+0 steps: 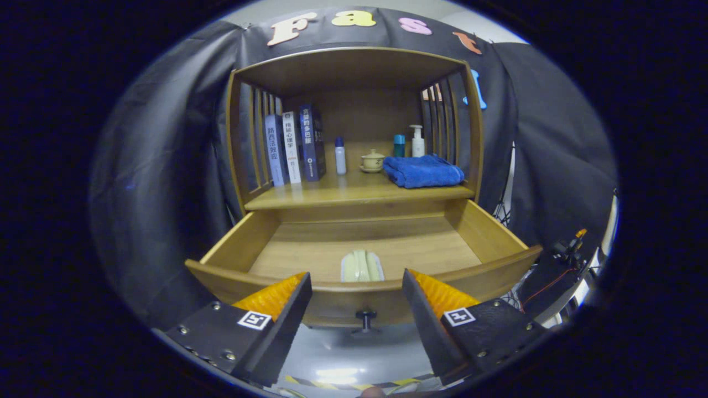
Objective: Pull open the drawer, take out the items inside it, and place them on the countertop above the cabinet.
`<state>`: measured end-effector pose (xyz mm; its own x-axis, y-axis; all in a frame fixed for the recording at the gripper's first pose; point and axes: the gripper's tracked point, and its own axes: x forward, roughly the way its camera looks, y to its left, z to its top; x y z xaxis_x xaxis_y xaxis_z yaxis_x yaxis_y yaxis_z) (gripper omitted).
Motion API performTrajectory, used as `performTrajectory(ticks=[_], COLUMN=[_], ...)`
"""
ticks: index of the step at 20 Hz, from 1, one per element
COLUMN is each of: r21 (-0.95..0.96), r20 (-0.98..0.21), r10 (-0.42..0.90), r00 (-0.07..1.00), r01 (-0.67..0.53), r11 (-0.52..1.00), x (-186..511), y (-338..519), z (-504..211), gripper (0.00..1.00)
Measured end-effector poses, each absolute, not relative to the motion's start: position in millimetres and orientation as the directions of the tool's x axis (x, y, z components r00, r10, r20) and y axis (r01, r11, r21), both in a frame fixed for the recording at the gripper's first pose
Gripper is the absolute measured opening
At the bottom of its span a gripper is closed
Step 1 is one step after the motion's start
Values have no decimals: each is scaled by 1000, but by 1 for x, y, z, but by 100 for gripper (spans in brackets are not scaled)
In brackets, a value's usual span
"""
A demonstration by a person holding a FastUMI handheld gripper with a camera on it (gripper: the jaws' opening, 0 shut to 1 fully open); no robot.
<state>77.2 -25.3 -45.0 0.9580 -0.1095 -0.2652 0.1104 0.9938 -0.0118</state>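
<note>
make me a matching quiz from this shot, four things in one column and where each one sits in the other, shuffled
Things:
1. blue towel
2. pale green item
3. books
4. knob

Places:
A. standing at the left end of the countertop
B. on the front of the open drawer, between the open claw's fingers
C. lying inside the drawer, near its front
D. folded at the right end of the countertop

Pairs: 1-D, 2-C, 3-A, 4-B
</note>
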Motion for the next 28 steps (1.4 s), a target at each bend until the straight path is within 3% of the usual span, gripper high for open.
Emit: performTrajectory(ticks=[7,12,18,19,25,28], r21=[-98,-69,-147,-135,60,110], r20=[-424,-644,-737,-743,-792,-740], r10=[-130,-101,-120,-131,-41,34], r00=[896,758,665,657,610,671], r01=[98,75,16,45,145,71], r11=[990,995,989,990,988,991], x=[135,164,185,189,202,205], y=[-40,-52,-61,-64,-52,-35], z=[-35,-78,-118,-120,-139,-135], gripper=[98,98,98,94,17,17])
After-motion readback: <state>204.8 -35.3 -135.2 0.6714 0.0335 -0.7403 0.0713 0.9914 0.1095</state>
